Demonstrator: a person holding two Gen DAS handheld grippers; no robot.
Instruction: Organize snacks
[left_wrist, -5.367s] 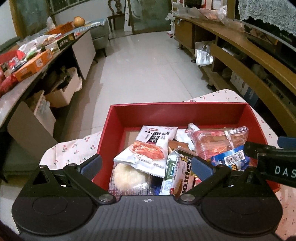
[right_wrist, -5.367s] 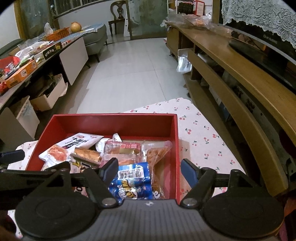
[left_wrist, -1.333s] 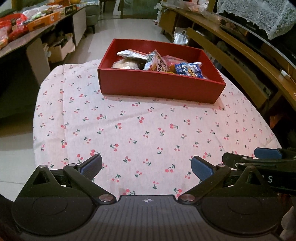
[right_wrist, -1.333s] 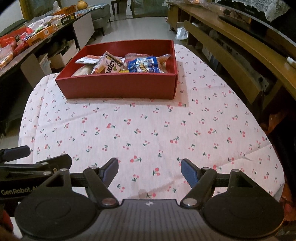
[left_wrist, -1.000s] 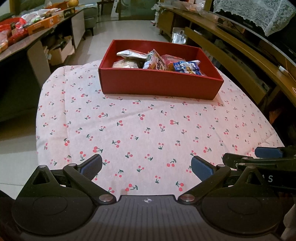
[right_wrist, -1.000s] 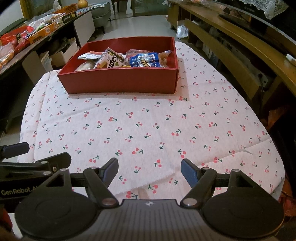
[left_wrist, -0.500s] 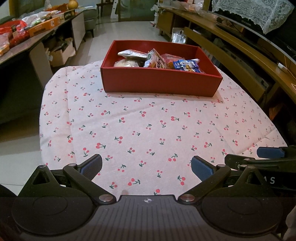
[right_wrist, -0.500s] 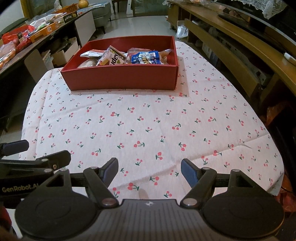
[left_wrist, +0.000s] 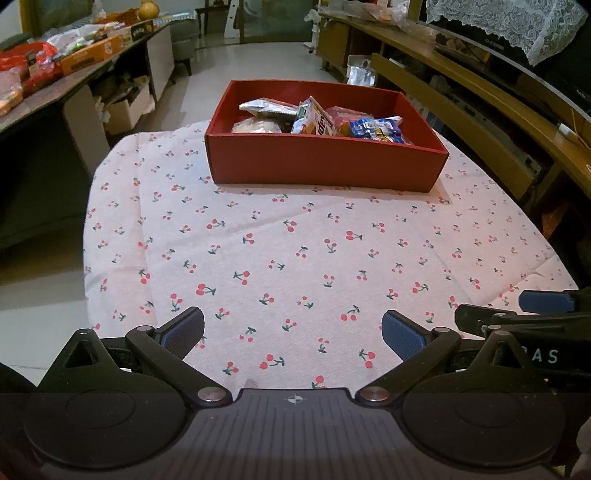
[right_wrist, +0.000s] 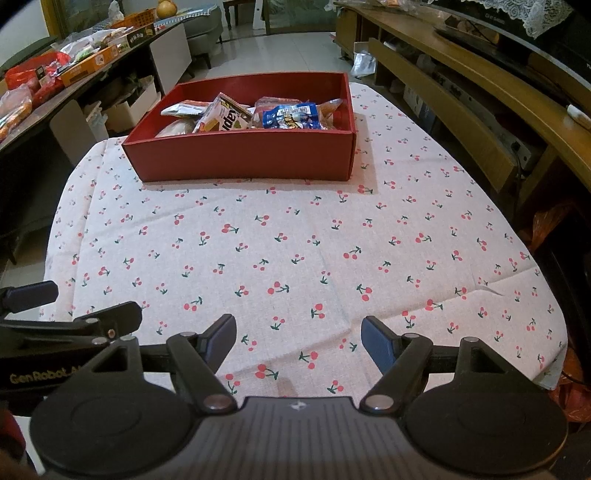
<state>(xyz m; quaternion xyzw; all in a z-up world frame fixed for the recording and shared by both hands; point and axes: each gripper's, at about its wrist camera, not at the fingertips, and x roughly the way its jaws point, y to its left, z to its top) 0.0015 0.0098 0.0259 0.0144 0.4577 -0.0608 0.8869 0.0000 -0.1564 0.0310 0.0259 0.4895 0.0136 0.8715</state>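
Red box (left_wrist: 325, 162) of snacks (left_wrist: 373, 127) lies straight ahead across the surface (left_wrist: 295, 258), long side facing you. Both tools, left (left_wrist: 292, 330) and right (right_wrist: 298, 338), are apart and empty, about equally far.

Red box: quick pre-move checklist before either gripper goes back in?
1. Left gripper open, nothing between the pads: ok.
2. Right gripper open, nothing between the pads: ok.
3. Red box sits flat on the cherry tablecloth, fully on the table: ok.
4. Snacks inside the box walls, including the blue packet and the tilted green-and-white packet: ok.
5. Cloth between grippers and box has no loose snacks: ok.
6. Snacks sorted neatly in the box: not ok, they lie piled and overlapping.
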